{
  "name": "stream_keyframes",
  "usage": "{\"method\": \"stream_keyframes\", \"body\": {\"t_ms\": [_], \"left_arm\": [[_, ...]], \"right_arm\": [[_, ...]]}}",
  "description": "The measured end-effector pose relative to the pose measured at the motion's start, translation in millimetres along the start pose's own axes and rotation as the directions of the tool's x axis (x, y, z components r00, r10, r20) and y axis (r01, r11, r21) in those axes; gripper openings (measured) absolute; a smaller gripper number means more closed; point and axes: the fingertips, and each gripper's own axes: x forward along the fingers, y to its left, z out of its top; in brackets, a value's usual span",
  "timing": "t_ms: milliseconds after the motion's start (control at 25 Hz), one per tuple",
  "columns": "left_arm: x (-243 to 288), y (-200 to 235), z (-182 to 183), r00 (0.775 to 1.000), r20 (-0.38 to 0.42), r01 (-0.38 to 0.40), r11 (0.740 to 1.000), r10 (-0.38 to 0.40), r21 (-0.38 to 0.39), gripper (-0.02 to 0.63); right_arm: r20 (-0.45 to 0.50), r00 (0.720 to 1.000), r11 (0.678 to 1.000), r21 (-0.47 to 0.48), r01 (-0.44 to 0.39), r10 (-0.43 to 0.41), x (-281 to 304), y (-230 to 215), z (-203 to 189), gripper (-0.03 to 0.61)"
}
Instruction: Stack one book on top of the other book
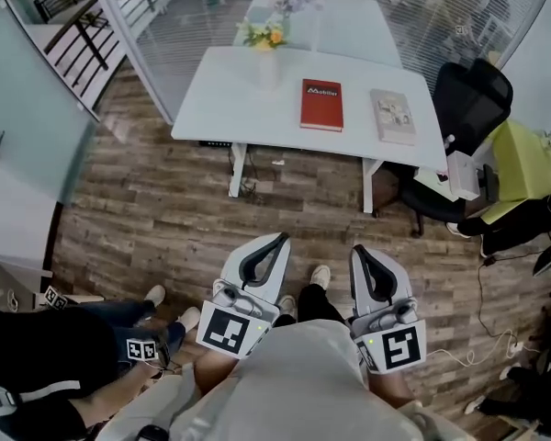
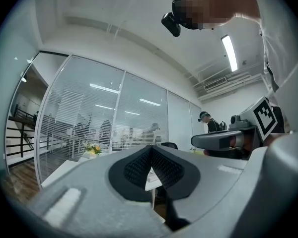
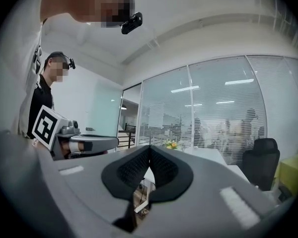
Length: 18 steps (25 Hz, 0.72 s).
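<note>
Two grippers sit level at the lower middle of the head view, each with its jaws pressed together on nothing. The left gripper (image 1: 274, 244) and the right gripper (image 1: 363, 255) point across a stretch of wood-plank floor (image 1: 165, 209) toward the counter (image 1: 225, 99), well apart from it.

Both books lie flat on the right half of that counter, in the upper middle of the frame. A red book (image 1: 321, 105) lies just left of a pale book (image 1: 392, 116), with a bare strip between them; neither is stacked yet. Each is judged a stiff, fairly weighty slab with a smooth cover that may slip under the pads. A pinch at one corner would probably let the pages sag or the cover swing open. The spine side, or the middle of a long edge, looks the sounder hold. A book lying flat leaves no gap for a lower jaw, so it may first need sliding to overhang the counter's edge.

The white top appears hard and slick, which should favour such a slide. A vase of flowers (image 1: 264, 44) stands at its far left, clear of the books. A black office chair (image 1: 468, 99) sits at the right end. Beyond, a second white table (image 1: 349, 16) and glass partitions (image 1: 165, 7) with blinds close the room.
</note>
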Motion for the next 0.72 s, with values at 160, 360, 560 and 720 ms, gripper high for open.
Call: {"method": "stream_keyframes", "body": {"t_ms": [160,360,560,720], "left_arm": [[6,10,-4,1.000,-0.001,-0.012,1.000,0.012,0.001,-0.002],[29,16,-9,1.000,-0.012,-0.019,1.000,0.019,0.000,-0.002],[75,21,-14,1.000,-0.022,-0.013,1.000,0.013,0.001,-0.002],[117,27,-18,1.000,-0.028,-0.006,1.000,0.006,0.004,-0.002]], "right_arm": [[-0.001,1.000,1.000,0.003,-0.009,0.009,12,-2,-3,0.006],[0.001,1.000,1.000,0.015,-0.014,0.014,26,-21,-9,0.005],[-0.002,1.000,1.000,0.027,-0.007,0.007,48,-62,-16,0.006],[-0.002,1.000,0.999,0.034,-0.001,0.001,68,-98,-22,0.006]]}}
